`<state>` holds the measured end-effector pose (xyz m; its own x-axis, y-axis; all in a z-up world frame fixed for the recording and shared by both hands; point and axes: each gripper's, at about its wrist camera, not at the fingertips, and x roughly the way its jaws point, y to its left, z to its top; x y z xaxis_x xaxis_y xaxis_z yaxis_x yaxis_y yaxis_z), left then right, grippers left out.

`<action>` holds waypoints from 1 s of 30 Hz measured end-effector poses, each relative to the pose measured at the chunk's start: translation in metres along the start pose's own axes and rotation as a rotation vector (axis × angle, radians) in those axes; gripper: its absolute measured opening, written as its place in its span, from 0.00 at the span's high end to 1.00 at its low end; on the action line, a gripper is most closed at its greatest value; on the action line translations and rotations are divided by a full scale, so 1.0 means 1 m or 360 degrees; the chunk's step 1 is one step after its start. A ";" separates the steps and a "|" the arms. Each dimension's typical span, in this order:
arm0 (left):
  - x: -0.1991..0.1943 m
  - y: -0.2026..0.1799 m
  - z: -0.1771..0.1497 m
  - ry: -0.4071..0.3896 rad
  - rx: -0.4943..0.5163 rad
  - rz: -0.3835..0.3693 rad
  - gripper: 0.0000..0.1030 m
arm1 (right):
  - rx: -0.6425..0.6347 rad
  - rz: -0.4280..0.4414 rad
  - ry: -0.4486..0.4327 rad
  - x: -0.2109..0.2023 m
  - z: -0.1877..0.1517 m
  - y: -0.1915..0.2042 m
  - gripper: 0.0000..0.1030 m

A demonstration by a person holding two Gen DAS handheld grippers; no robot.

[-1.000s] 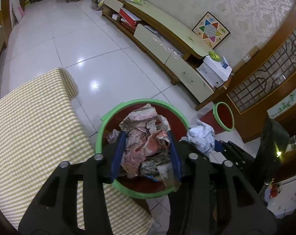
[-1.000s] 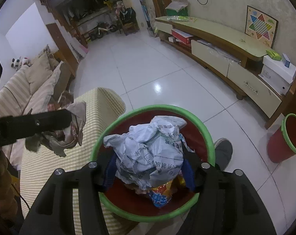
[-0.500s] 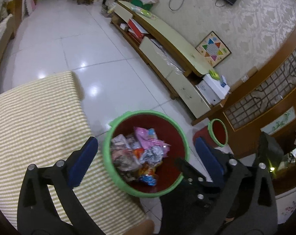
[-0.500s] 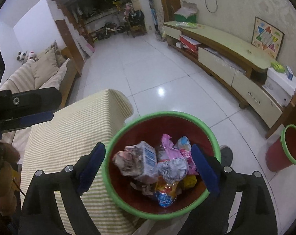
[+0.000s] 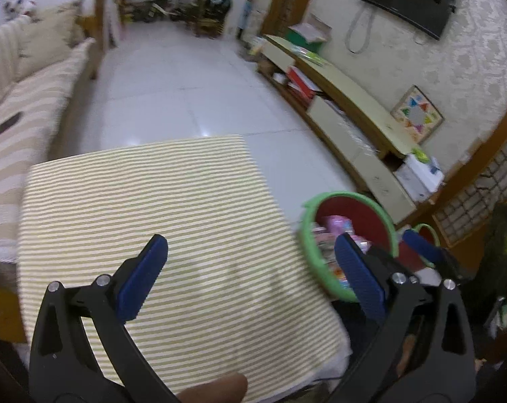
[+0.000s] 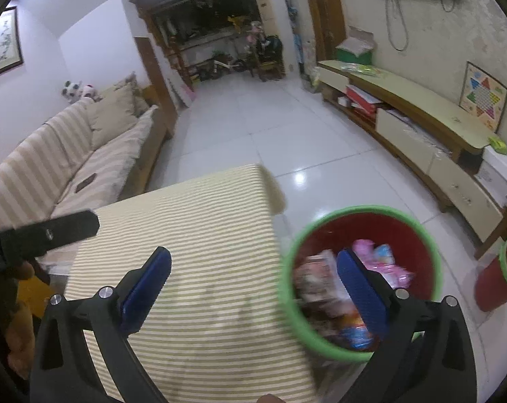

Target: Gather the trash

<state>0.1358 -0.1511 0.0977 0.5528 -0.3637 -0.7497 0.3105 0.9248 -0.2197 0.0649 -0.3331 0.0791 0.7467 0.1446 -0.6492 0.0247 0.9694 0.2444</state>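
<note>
Both grippers empty above the striped surface

The left gripper (image 5: 251, 270) and right gripper (image 6: 253, 280) have just spread their jaws wide, nothing between them. The trash (image 6: 323, 277), blurred but seemingly wrappers and paper, lies inside the green-rimmed bin (image 6: 364, 210) beside the striped surface (image 5: 146, 198).

txt: none legible | wrappers in bin (image 6: 360, 278): blurred | labels: n/a

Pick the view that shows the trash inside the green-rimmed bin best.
The right wrist view: the green-rimmed bin opens toward the camera, with the trash visible though blurred. The left wrist view shows only a sliver of it, hidden behind claw fingers.
</note>
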 end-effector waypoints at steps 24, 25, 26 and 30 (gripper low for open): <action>-0.095 0.113 -0.096 -0.0382 -0.0141 0.0527 0.05 | -0.0299 0.0033 -0.0159 -0.013 -0.045 0.132 0.07; -0.097 0.116 -0.100 -0.0385 -0.0140 0.0519 0.05 | -0.0299 0.0017 -0.0173 -0.014 -0.044 0.130 0.07; -0.098 0.115 -0.100 -0.0385 -0.0141 0.0519 0.05 | -0.0299 0.0006 -0.0172 -0.013 -0.044 0.130 0.07; -0.098 0.119 -0.104 -0.0366 -0.0154 0.0494 0.05 | -0.0290 -0.0036 -0.0153 -0.011 -0.048 0.128 0.07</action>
<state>0.0381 0.0062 0.0805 0.7713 -0.0708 -0.6326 0.0333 0.9969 -0.0710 0.0281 -0.2010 0.0831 0.8074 0.1115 -0.5794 -0.0720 0.9933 0.0908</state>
